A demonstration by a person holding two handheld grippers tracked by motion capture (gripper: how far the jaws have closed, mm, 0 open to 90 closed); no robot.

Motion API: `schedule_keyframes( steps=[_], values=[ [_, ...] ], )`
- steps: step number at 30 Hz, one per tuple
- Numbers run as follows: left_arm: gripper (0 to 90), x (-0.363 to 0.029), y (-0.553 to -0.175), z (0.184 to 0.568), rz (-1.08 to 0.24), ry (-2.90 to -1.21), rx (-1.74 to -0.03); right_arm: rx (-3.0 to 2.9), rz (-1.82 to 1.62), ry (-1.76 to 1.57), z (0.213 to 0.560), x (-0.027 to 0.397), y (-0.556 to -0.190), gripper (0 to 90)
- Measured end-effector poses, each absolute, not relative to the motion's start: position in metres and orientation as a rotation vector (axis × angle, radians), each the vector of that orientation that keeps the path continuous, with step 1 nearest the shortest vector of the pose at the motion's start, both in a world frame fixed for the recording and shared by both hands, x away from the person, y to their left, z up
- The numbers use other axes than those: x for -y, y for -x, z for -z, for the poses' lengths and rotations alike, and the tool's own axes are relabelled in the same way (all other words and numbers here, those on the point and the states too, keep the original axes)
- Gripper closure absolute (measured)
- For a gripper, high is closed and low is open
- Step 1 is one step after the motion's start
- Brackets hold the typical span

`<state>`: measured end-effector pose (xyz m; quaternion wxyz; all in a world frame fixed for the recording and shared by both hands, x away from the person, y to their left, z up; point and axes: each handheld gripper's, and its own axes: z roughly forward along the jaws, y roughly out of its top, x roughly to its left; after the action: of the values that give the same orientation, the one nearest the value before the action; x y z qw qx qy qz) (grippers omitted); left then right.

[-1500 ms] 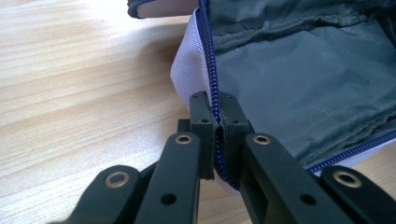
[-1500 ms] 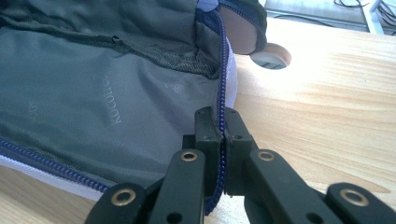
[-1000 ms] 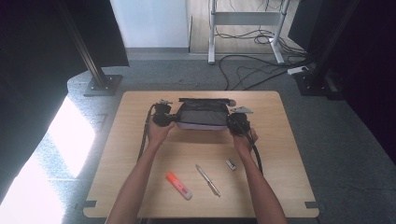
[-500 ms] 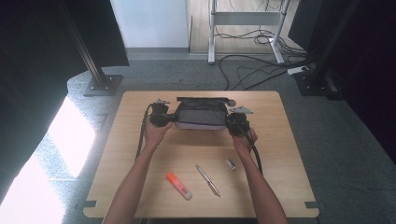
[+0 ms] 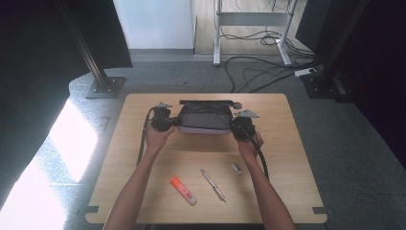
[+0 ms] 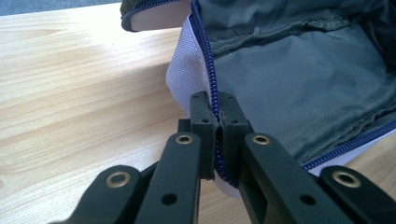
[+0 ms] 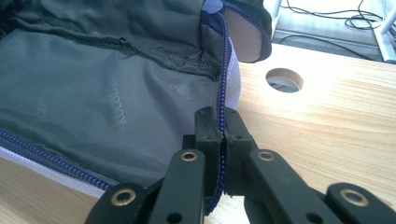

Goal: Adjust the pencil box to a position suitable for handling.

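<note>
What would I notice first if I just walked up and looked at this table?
The open grey pouch at the table's far middle, with a black claw pinching its blue zipper edge on each side: left claw, right claw. Nearer the person lie an orange marker and a pen.

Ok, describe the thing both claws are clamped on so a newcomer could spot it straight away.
On the wooden table, look at the far middle, between the person's two hands. There sits an unzipped pouch, grey inside with a pale lilac shell and a dark blue zipper, held at its side edges by the left claw and right claw. It is soft fabric and far larger than the orange highlighter, pen and small clip lying nearer the person.
</note>
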<state>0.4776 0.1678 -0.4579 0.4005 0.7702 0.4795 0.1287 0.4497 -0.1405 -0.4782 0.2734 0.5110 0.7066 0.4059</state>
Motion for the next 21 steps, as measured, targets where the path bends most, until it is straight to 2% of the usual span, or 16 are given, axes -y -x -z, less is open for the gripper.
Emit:
schedule_keyframes(
  steps=[21],
  values=[
    [87.7,-0.181,-0.457,0.456,-0.332,-1.934,-1.195,-1.918,-1.123,-1.342,0.469,0.131,-0.435,86.4]
  ],
)
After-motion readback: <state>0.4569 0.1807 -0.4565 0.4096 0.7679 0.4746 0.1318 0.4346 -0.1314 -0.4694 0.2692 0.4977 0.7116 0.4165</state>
